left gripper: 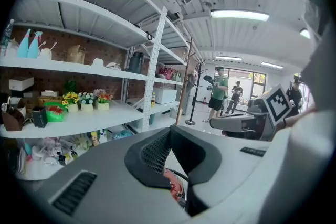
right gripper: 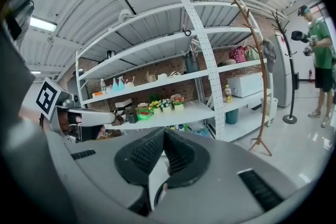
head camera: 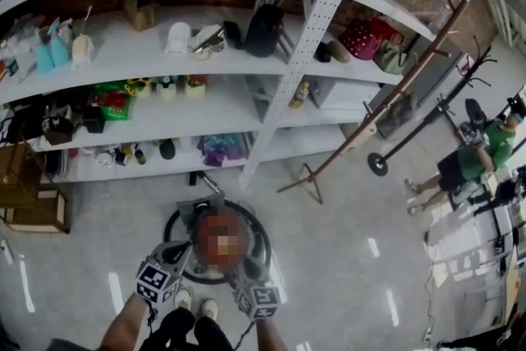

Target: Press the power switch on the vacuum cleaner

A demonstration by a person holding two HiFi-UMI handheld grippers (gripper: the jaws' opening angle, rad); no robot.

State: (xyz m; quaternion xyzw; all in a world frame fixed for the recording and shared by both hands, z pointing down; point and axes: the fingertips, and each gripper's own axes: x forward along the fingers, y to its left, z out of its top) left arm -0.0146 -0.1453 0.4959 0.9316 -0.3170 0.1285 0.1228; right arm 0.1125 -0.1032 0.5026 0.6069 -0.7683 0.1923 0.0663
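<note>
Over the pale floor [head camera: 345,259], the left gripper [head camera: 182,252] and right gripper [head camera: 244,271] hang side by side, each with fingers pressed together on nothing (tips meet in both gripper views). Just below sits the round vacuum cleaner [head camera: 205,208]. Beyond, white shelves [head camera: 246,53] hold potted flowers [head camera: 167,86]; farther right stands a person in green [head camera: 485,148].

Vacuum cleaner [head camera: 207,210], 6 o'clock of head view — top masked by a mosaic patch; power switch not discernible. Near rim hidden behind left gripper [head camera: 185,251] and right gripper [head camera: 245,269]. Person's forearms [head camera: 130,326] — cut by bottom edge. Shelf goods [head camera: 167,86], 11 o'clock: too small to identify. Left gripper view: only a red sliver [left gripper: 172,182] shows below the jaws.
</note>
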